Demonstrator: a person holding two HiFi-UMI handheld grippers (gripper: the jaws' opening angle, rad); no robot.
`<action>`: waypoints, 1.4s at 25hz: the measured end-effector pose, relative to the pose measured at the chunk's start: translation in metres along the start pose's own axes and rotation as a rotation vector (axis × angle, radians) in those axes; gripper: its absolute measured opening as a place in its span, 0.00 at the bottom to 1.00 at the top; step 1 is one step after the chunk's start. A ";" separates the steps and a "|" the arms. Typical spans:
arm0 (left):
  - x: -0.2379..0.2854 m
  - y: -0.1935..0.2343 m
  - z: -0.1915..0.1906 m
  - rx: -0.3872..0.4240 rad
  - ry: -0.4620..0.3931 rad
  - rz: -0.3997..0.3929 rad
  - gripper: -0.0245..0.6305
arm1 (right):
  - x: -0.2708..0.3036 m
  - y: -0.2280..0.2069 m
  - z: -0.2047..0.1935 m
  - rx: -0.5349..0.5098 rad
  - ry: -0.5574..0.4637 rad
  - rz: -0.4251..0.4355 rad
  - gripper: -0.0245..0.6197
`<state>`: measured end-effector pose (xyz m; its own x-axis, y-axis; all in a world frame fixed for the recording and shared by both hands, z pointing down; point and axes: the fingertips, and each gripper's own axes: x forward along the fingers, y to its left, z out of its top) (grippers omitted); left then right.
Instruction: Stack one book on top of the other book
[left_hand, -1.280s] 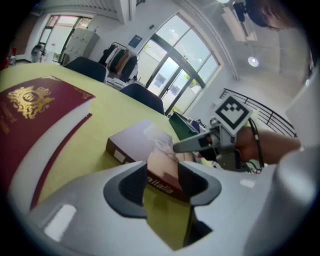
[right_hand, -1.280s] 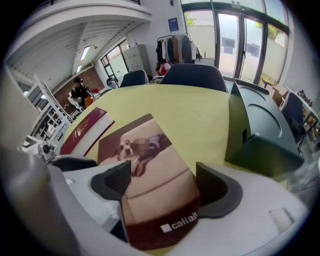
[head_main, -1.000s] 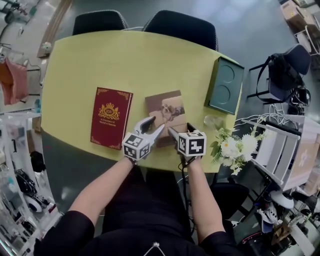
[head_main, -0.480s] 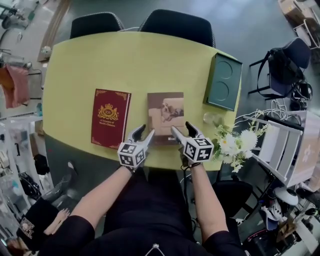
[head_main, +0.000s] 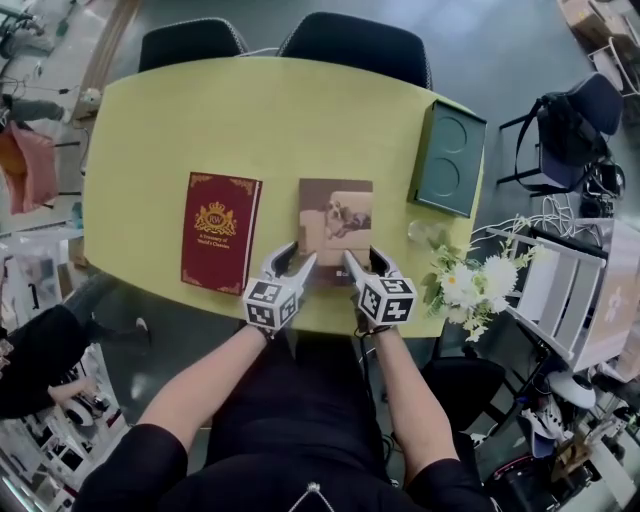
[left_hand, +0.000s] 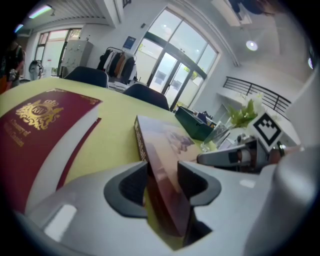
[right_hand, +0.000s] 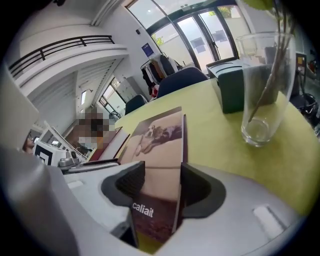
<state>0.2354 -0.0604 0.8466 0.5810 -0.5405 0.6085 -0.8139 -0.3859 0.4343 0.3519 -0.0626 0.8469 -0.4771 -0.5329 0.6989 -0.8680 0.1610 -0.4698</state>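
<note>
Brown book beside red book

Far desk free, right edge crowded
Bare top spreads beyond the red book; green box and glass vase block the right edge.
</note>
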 end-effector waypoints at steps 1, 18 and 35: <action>-0.001 -0.001 0.001 0.003 -0.005 0.003 0.35 | -0.002 0.001 0.001 -0.004 -0.008 -0.005 0.39; -0.063 -0.036 0.080 0.102 -0.057 -0.010 0.35 | -0.073 0.061 0.055 0.014 -0.084 -0.072 0.39; -0.195 -0.087 0.194 0.237 -0.157 -0.004 0.35 | -0.183 0.177 0.126 -0.040 -0.229 -0.038 0.39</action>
<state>0.1929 -0.0668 0.5616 0.5924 -0.6406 0.4886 -0.7995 -0.5423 0.2582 0.3026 -0.0409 0.5680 -0.4043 -0.7131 0.5727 -0.8916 0.1678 -0.4205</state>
